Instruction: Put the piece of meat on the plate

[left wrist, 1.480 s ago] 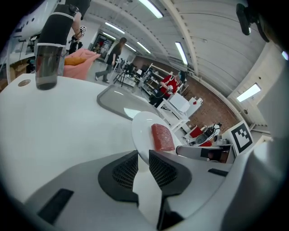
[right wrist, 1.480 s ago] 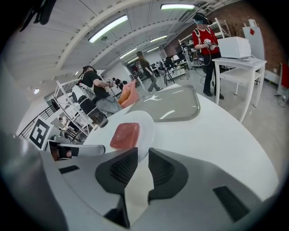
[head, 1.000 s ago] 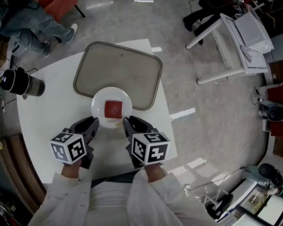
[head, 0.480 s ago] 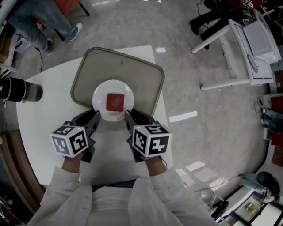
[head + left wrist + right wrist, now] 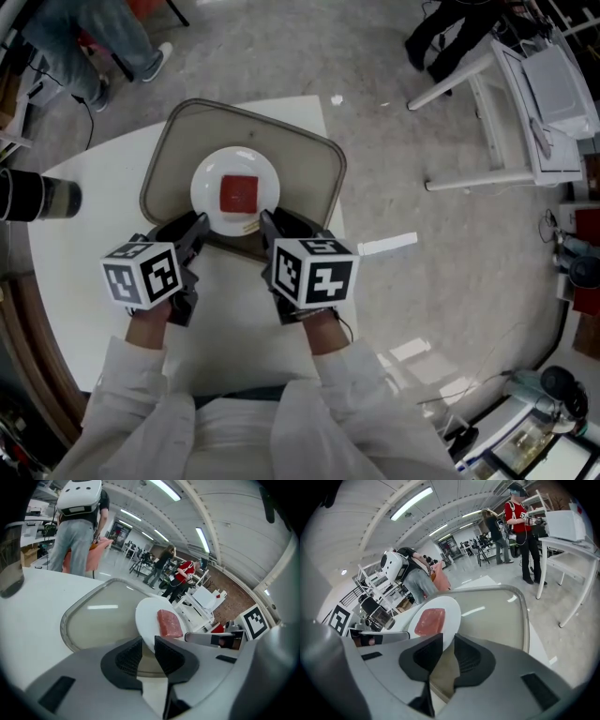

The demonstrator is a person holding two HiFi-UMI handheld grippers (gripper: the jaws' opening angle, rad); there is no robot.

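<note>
A red square piece of meat (image 5: 238, 194) lies on a white plate (image 5: 211, 183), which is over the grey tray (image 5: 305, 169) on the white round table (image 5: 84, 281). My left gripper (image 5: 195, 226) is shut on the plate's near-left rim and my right gripper (image 5: 266, 223) on its near-right rim. In the left gripper view the plate (image 5: 147, 616) with the meat (image 5: 169, 623) runs between the jaws of the left gripper (image 5: 148, 651), above the tray (image 5: 101, 618). The right gripper view has the right gripper (image 5: 448, 651) pinching the plate (image 5: 449, 605) under the meat (image 5: 430, 620).
A black cylinder (image 5: 37, 197) lies at the table's left edge. A seated person's legs (image 5: 84, 37) are beyond the table at top left. A white desk frame (image 5: 511, 84) stands at right on the floor. People stand in the background of both gripper views.
Both grippers have carried the plate with the meat away from me, from the tray's near edge to well over the tray.
</note>
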